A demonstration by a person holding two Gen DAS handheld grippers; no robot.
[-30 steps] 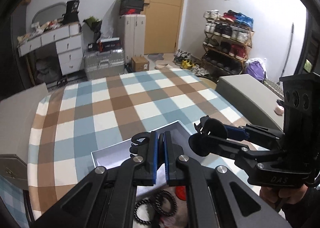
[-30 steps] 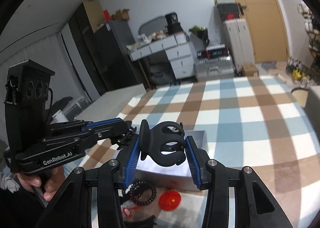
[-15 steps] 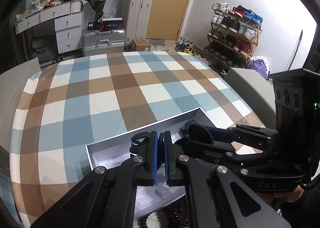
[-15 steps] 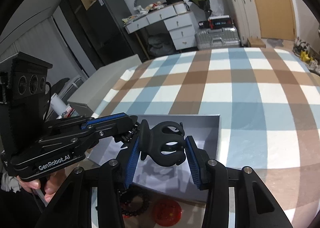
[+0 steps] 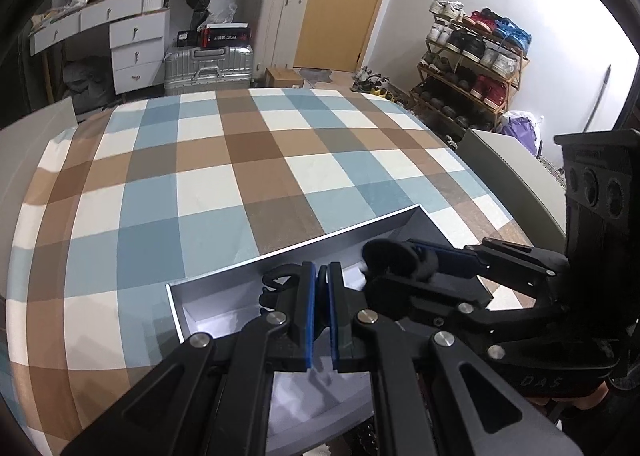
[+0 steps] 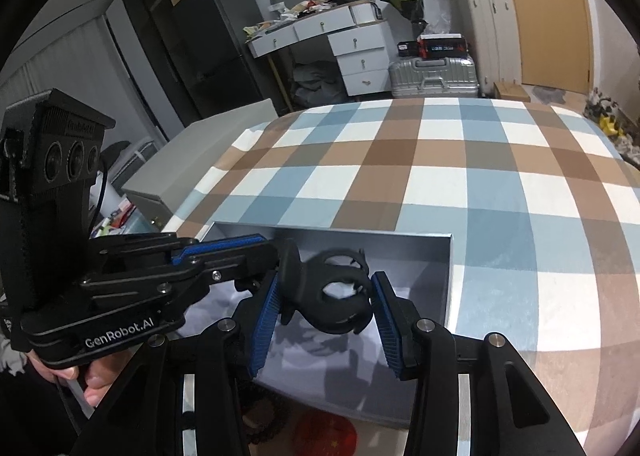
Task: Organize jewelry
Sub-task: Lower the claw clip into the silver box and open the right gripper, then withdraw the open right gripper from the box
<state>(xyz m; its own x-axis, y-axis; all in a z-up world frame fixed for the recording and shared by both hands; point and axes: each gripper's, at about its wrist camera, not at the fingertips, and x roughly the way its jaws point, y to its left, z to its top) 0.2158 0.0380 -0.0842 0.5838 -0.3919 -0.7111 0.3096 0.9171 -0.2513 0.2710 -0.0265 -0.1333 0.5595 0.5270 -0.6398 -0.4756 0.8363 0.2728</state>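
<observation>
Both grippers have descended since the earlier frame and now hang over the shallow grey open-topped cardboard box (image 6: 446,280), which lies on the blue, brown and white checked tablecloth (image 5: 200,184). Left gripper (image 5: 322,296): clenched on a small black hair clip (image 5: 276,282), whose hooked end protrudes to the left of the blue pads. Right gripper (image 6: 326,306): grasping a black plastic claw clip (image 6: 332,296) across its width, teeth pointing away, directly above the box floor. Release should drop each clip straight into the box. A black beaded bracelet (image 6: 264,420) and a red disc (image 6: 332,434) lie on the near side, outside the box.
</observation>
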